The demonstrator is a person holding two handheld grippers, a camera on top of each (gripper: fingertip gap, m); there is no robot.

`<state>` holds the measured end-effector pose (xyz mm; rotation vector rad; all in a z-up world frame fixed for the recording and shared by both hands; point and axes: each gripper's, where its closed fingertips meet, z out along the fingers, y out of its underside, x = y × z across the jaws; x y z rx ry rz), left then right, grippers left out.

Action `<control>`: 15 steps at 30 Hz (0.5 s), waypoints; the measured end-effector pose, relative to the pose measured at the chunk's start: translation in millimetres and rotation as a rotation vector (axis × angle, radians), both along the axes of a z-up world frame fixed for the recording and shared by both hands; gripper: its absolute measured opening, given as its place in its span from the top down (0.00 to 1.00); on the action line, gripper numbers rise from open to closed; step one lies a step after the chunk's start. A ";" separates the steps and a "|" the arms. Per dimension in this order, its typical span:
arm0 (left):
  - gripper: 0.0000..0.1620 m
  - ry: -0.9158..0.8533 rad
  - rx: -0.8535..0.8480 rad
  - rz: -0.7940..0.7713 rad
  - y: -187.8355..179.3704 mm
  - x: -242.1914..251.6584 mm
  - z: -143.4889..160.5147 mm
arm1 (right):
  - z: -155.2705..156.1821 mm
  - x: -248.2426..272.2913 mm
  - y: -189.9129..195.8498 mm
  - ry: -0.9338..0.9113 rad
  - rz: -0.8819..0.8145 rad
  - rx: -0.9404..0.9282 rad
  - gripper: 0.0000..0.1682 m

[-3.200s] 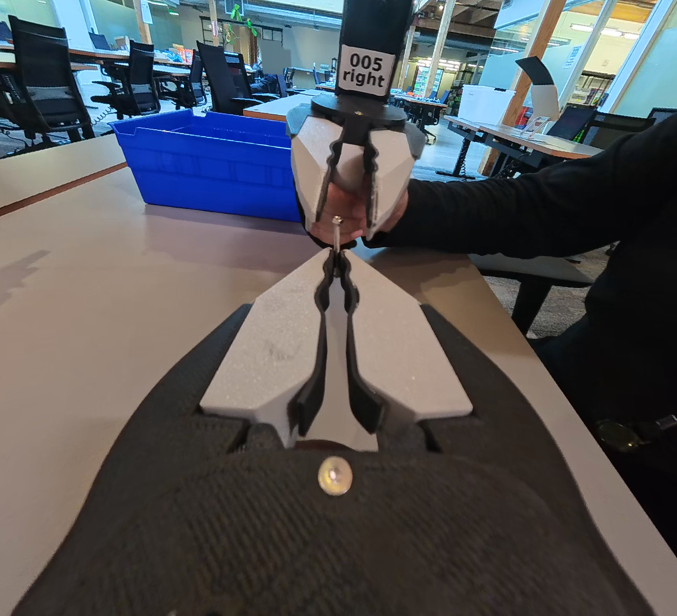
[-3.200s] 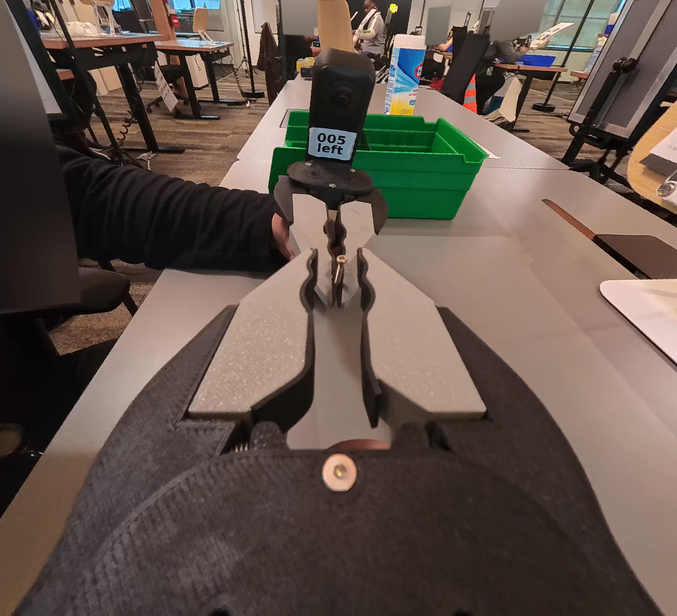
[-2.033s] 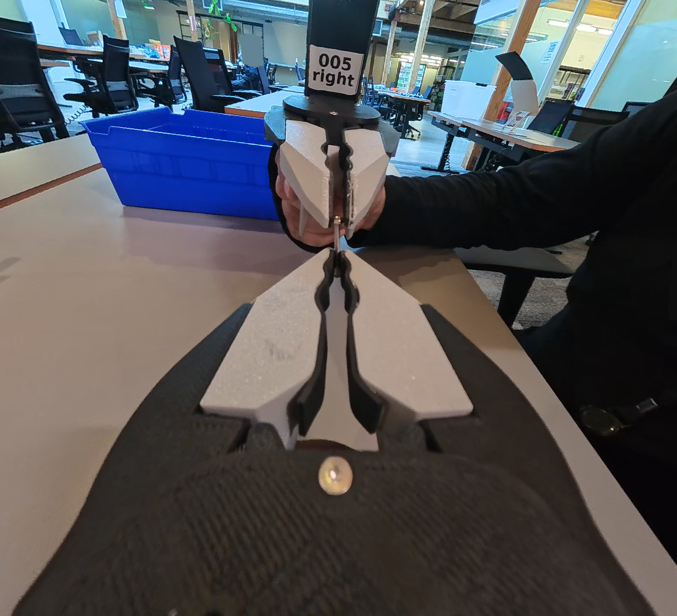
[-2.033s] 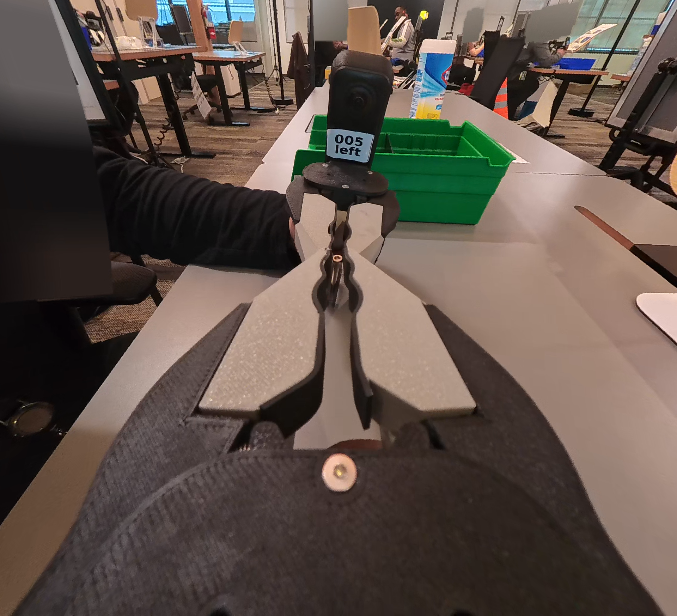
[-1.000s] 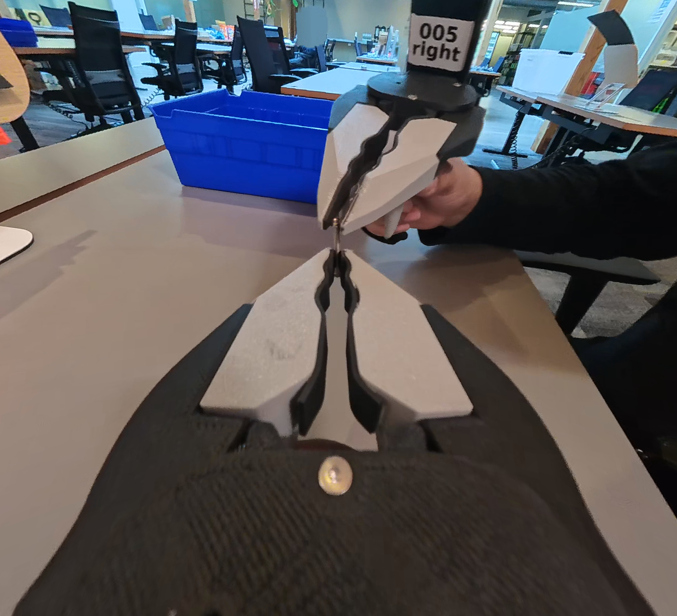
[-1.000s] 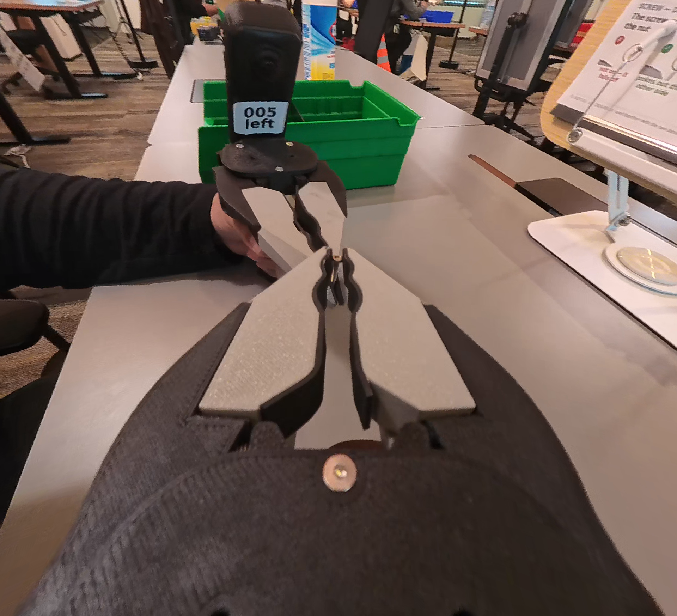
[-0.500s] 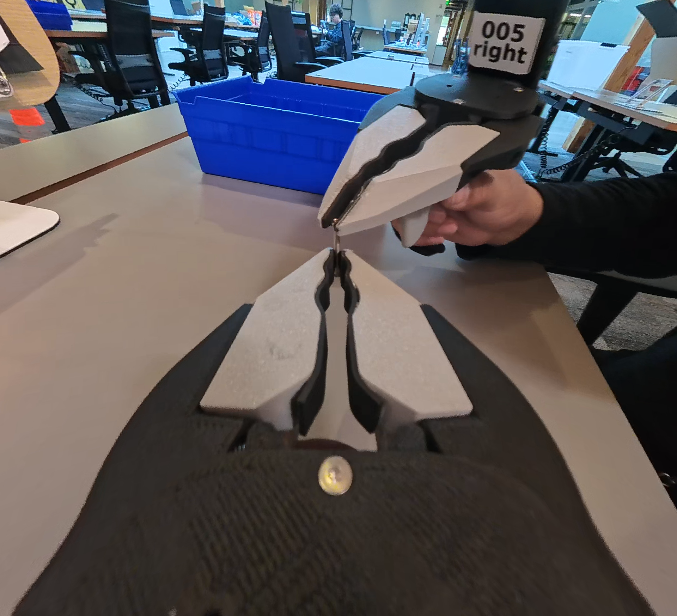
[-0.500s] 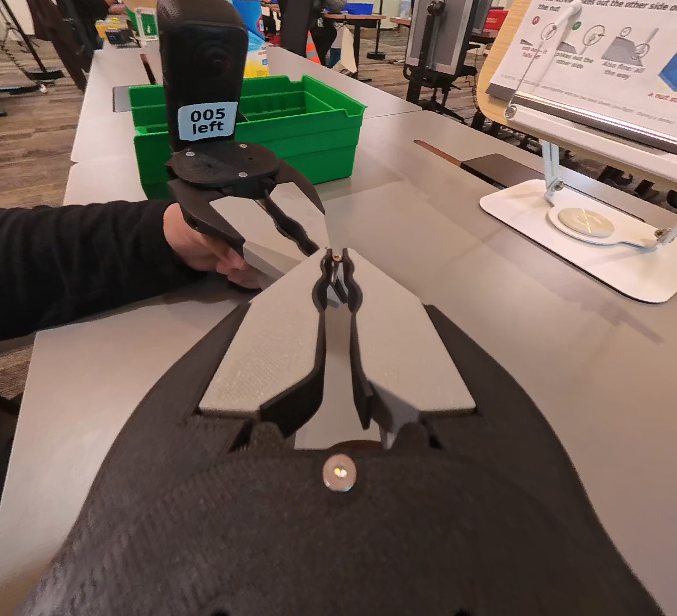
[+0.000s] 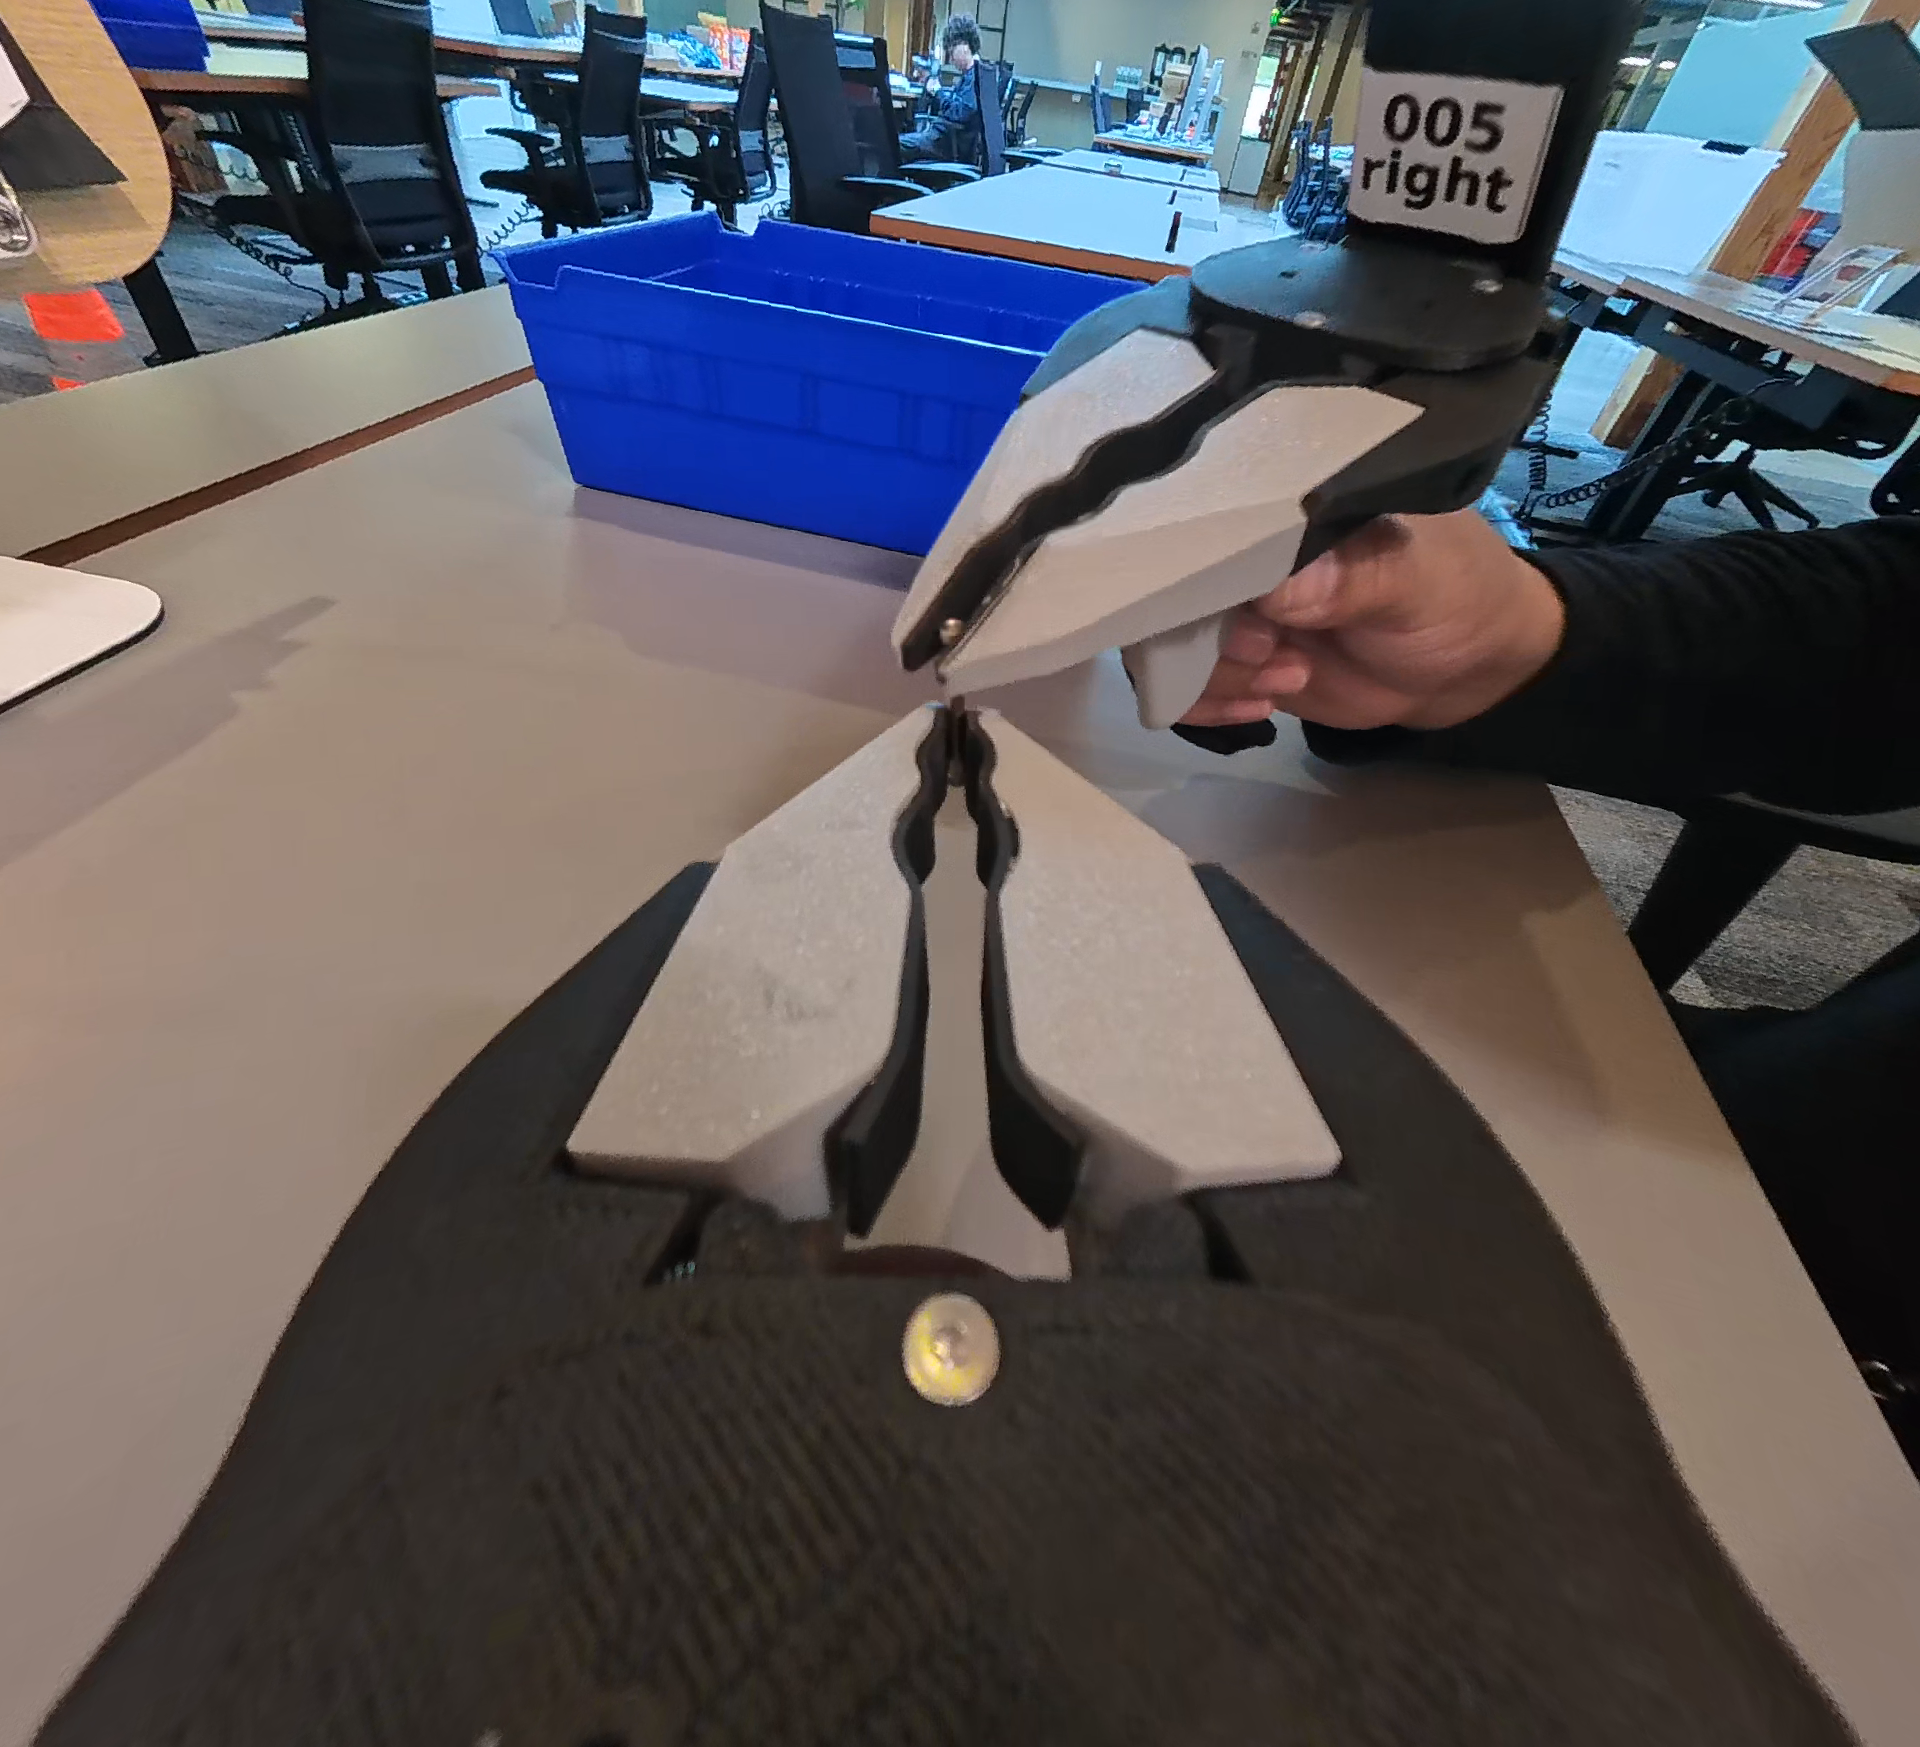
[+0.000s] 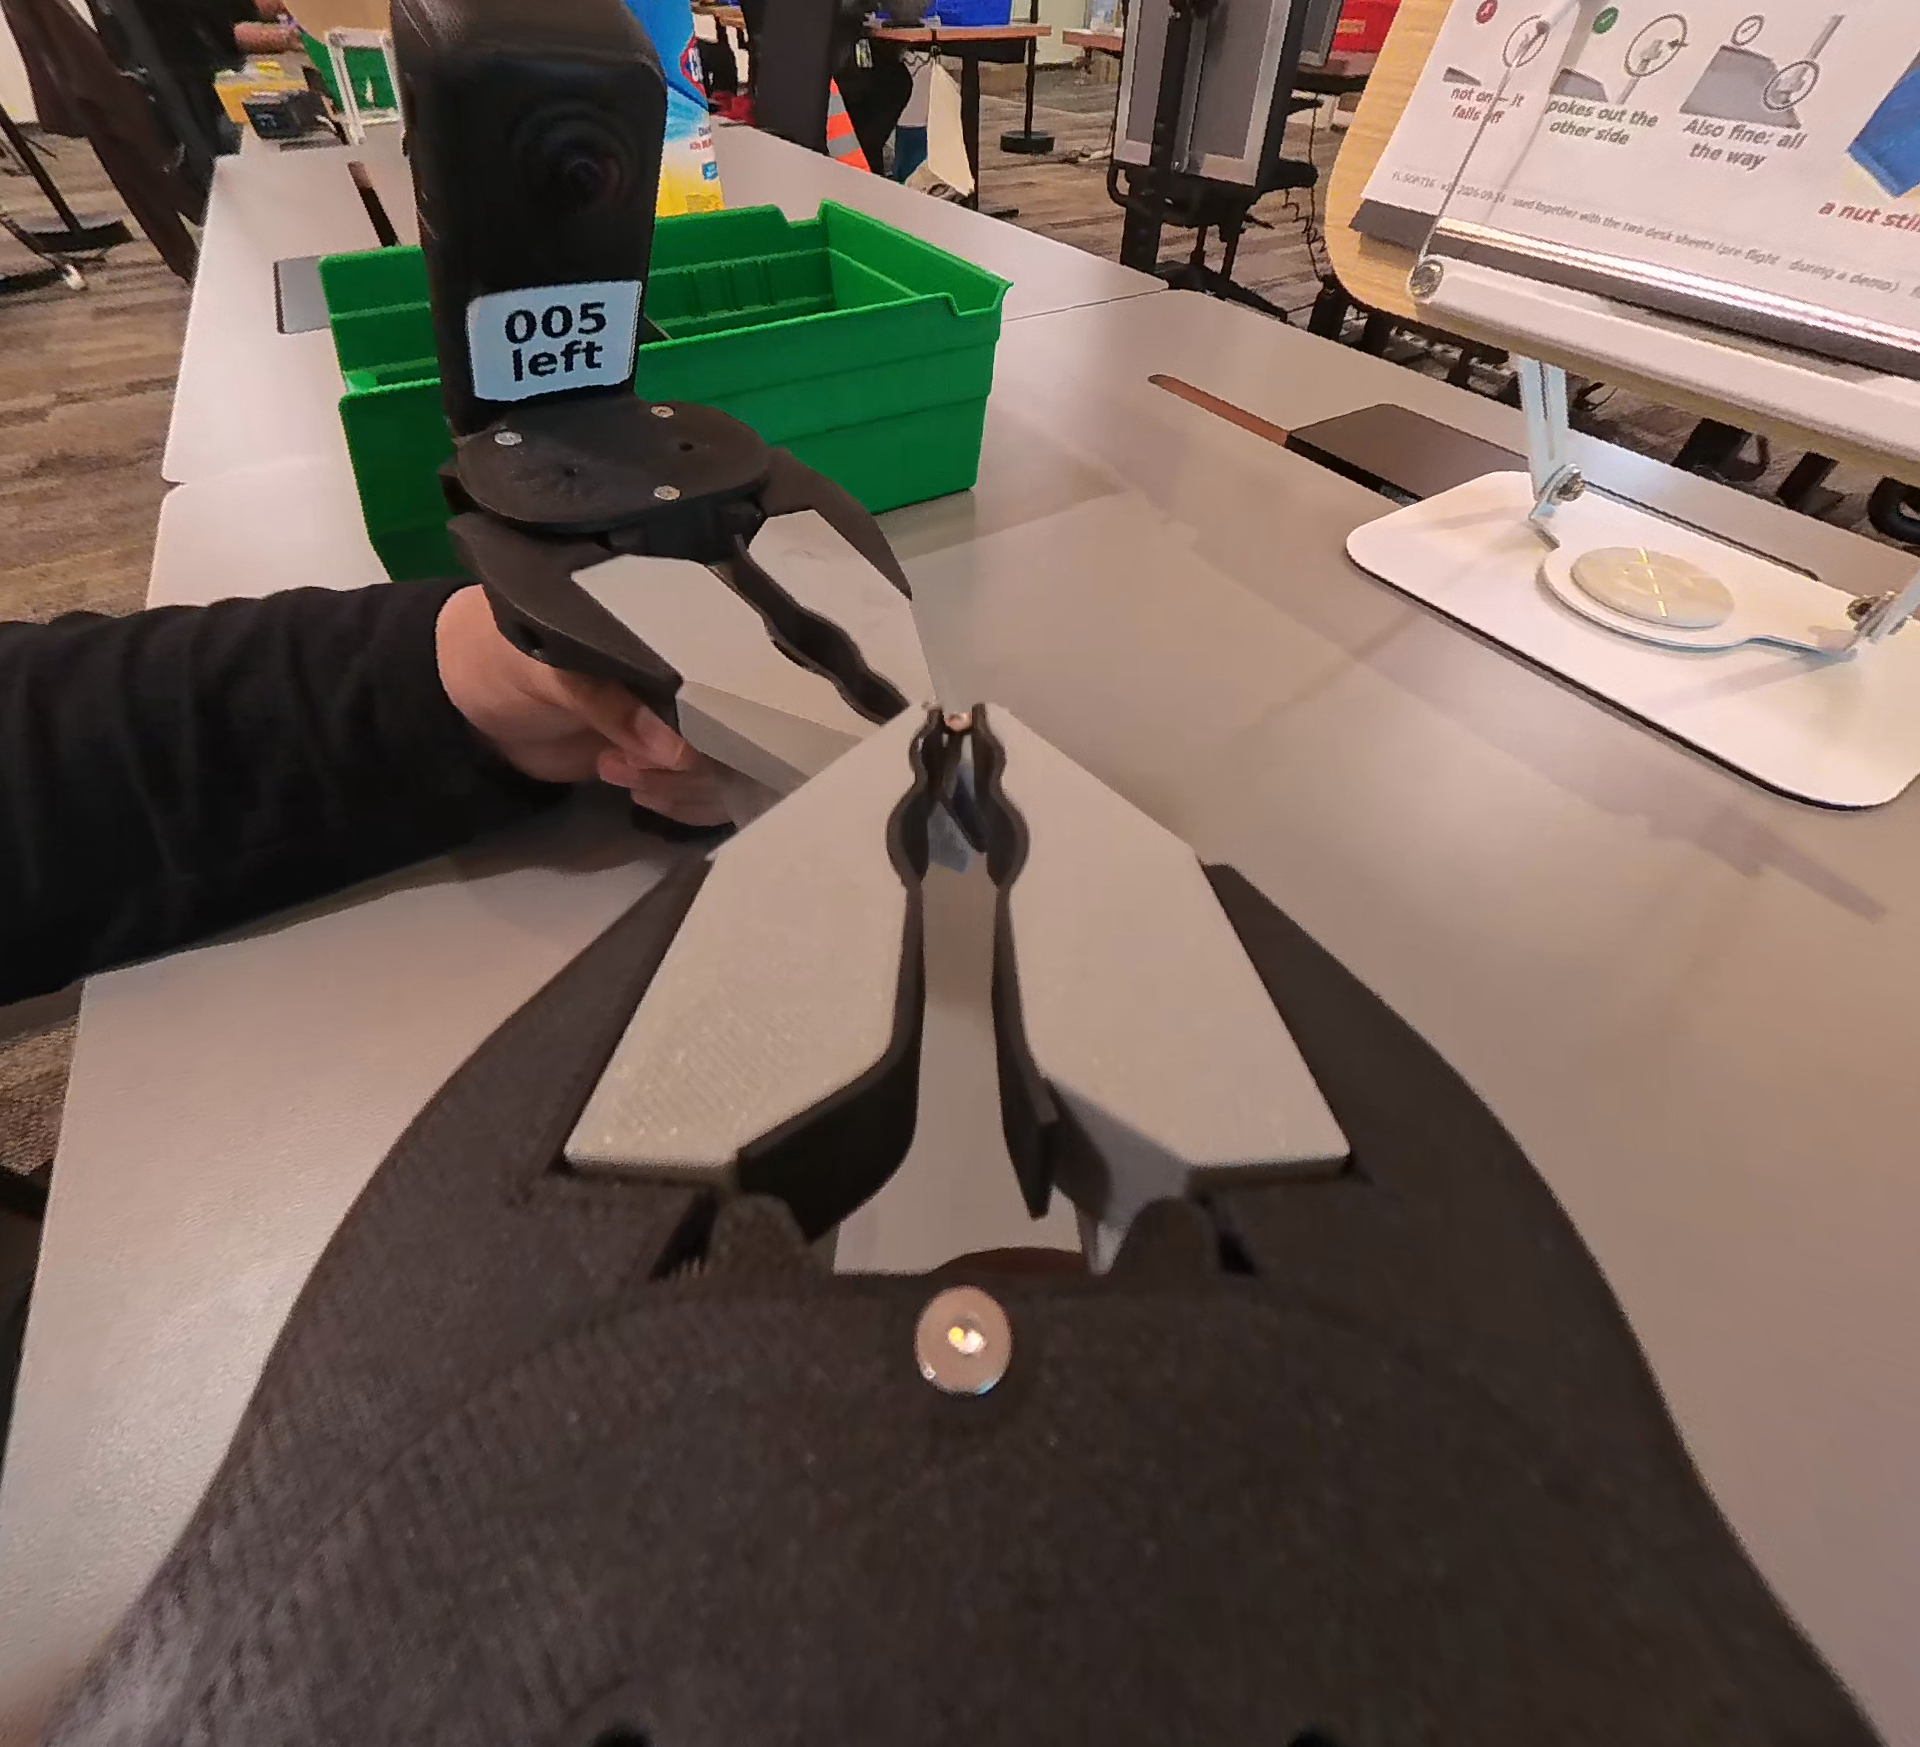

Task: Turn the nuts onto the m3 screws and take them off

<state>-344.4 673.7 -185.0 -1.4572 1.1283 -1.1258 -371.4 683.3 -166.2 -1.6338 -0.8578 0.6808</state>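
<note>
Right above the grey table [image 9: 436, 658], the two grippers meet tip to tip. The left gripper [image 9: 951, 736] points forward with its jaws pressed together on something very small at their tips, too small here to name with certainty. The right gripper [image 9: 935, 648] comes in from the right, tilted down toward the left one, and its jaws are also pinched together; a small silver screw [image 9: 949, 628] shows at their very end, just above the left gripper's tips. A hand [image 9: 1382, 627] in a black sleeve grips the right tool's handle.

From the right wrist view, the right gripper [image 10: 954, 729] is closed on a tiny metal piece [image 10: 954, 717] at its tips, and the left gripper [image 10: 920, 705] slants in from the left, touching the same spot. Whether the nut sits on the thread cannot be made out. A green bin [image 10: 831, 367] stands behind on the table, a blue bin [image 9: 790, 409] on the opposite side, and a white stand [image 10: 1621, 658] holding an instruction sheet is to the right.
</note>
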 end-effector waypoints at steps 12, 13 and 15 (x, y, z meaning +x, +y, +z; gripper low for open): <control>1.00 -0.017 -0.014 -0.013 -0.8 -0.5 2.0 | 24.1 16.0 -8.5 0.058 0.020 0.081 0.88; 1.00 -0.018 -0.014 -0.016 -1.2 -0.3 2.1 | 26.5 18.1 -8.5 0.066 0.030 0.087 0.88; 1.00 -0.019 -0.016 -0.024 -2.5 -0.1 2.2 | 29.6 20.2 -9.8 0.075 0.072 0.094 0.89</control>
